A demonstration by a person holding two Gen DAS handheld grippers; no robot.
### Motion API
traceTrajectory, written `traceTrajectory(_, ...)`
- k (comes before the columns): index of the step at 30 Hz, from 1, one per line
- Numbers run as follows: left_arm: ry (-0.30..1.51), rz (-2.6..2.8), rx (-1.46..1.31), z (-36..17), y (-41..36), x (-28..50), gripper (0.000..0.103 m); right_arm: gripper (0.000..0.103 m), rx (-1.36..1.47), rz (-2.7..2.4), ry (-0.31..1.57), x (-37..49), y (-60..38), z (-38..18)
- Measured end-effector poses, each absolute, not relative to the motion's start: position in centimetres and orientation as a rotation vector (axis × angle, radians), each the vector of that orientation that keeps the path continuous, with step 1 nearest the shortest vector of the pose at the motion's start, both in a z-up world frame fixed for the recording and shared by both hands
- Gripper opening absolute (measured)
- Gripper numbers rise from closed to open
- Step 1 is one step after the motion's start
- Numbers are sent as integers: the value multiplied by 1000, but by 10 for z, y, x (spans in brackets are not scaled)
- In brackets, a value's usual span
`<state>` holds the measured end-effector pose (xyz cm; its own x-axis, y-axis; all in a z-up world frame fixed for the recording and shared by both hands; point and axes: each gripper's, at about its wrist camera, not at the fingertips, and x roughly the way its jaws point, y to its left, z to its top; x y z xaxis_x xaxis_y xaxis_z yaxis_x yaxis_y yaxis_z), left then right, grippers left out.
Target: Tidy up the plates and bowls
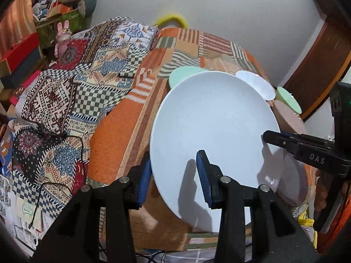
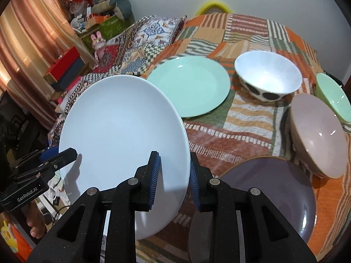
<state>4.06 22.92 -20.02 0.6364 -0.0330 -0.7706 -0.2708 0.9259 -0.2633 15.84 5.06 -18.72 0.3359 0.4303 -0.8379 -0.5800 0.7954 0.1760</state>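
A large pale blue plate (image 1: 215, 131) (image 2: 122, 144) is held tilted in the air above the table edge by both grippers. My left gripper (image 1: 173, 177) straddles its left rim, jaws set wide around it. My right gripper (image 2: 173, 179) straddles its right rim the same way; it shows in the left wrist view (image 1: 285, 141) at the plate's right edge. On the patchwork cloth lie a mint plate (image 2: 188, 87), a white bowl with black spots (image 2: 267, 76), a pink bowl (image 2: 318, 133), a mint bowl (image 2: 333, 96) and a purple plate (image 2: 274, 199).
The table (image 2: 219, 135) is covered with an orange striped patchwork cloth. To the left is a patterned blanket (image 1: 65, 100), boxes and a pink toy rabbit (image 1: 62, 37). A white wall stands behind; a wooden door frame (image 1: 318, 65) is at right.
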Motion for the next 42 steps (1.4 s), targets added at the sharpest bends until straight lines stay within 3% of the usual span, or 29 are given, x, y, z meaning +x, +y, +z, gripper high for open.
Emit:
traceTrajectory(21,846,7,-266,-164,151,59,40,24,-70,561,944,147,-32,-154)
traceTrajectory(42,962,-93,-156,-182,72,92,40,25,50,442,986,135,-115,-169)
